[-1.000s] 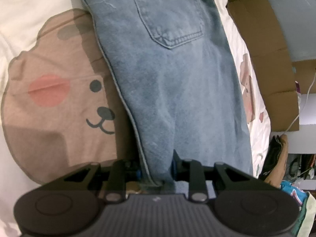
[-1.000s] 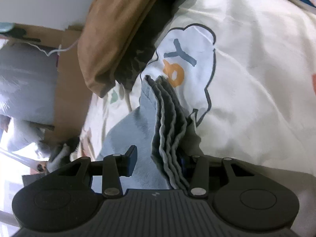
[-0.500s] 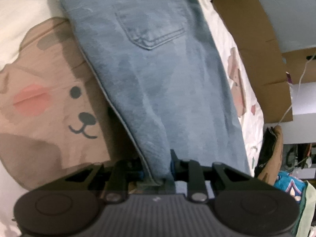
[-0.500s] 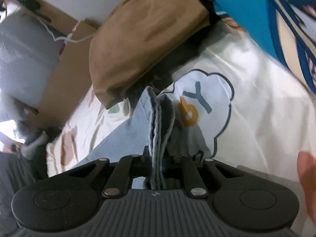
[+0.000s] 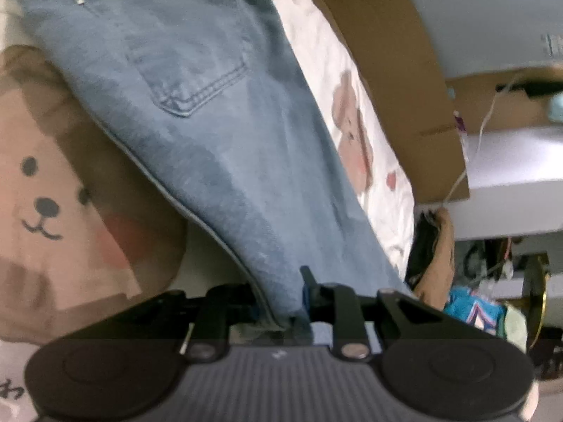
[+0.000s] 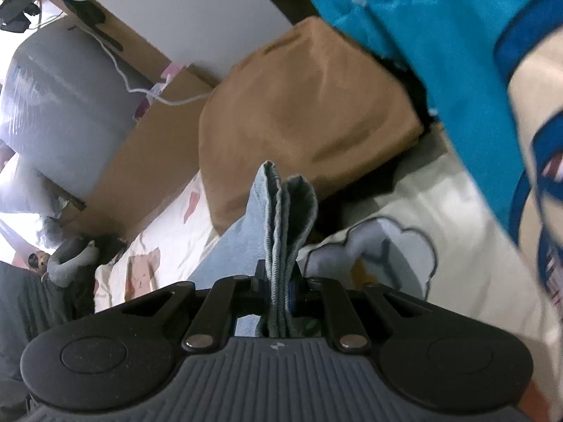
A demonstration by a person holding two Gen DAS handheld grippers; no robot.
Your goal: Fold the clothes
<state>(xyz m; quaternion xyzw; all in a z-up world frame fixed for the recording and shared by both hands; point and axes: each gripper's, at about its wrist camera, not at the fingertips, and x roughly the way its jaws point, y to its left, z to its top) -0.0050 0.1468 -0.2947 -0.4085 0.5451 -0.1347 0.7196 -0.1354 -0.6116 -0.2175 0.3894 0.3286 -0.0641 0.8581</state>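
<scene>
A second ago the right tongs (image 6: 278, 281) stood spread around the stacked hem layers of the jeans (image 5: 218, 133); now they are pressed onto that hem, which has lifted off the bed sheet (image 6: 404, 211) toward the tan bundle (image 6: 302, 105). The left tongs (image 5: 281, 292) have stayed pinched on the other corner of the leg end throughout. With both corners raised and the pocket end lying on the bed, a fold toward the waist looks under way.
</scene>
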